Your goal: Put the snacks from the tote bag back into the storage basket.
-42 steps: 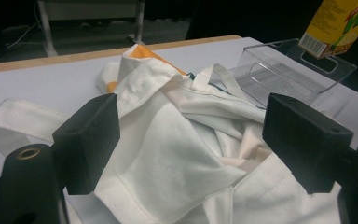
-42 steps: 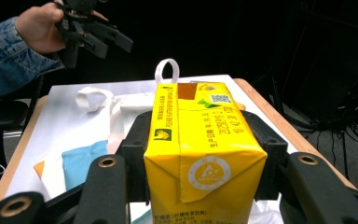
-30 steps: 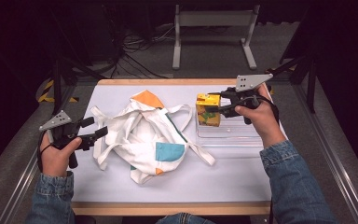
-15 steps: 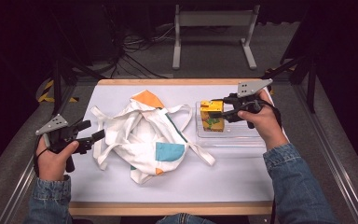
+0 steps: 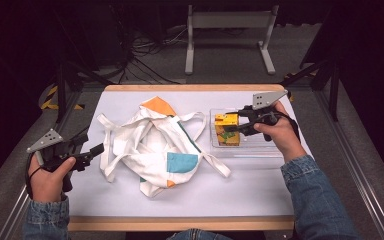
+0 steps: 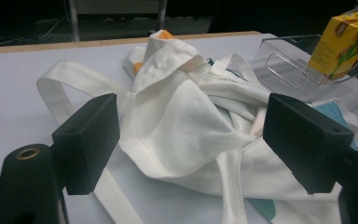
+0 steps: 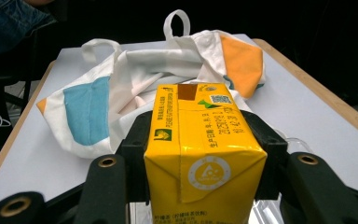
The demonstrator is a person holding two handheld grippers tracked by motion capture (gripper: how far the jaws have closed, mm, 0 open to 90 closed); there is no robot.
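The right gripper [image 5: 231, 126], held level with its hand curled around the handle, pinches the yellow juice carton [image 7: 200, 144] between its jaws over the clear tray [image 5: 250, 148]. The left gripper [image 6: 191, 140] points level, jaws spread, the white tote bag [image 6: 191, 116] just ahead of them on the counter [image 5: 260, 185].

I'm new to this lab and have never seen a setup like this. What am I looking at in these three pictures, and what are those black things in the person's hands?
A person sits at a white table and holds a hand-operated grasping tool in each hand; there is no robot arm. The high view looks down from above. The other two pictures come from cameras riding on each tool, looking along its black jaws. On the table lie a crumpled white cloth bag with orange and teal patches, and a clear plastic tray. The right tool is clamped on a yellow drink carton over the tray. The left tool is open, empty, and points at the bag's edge.
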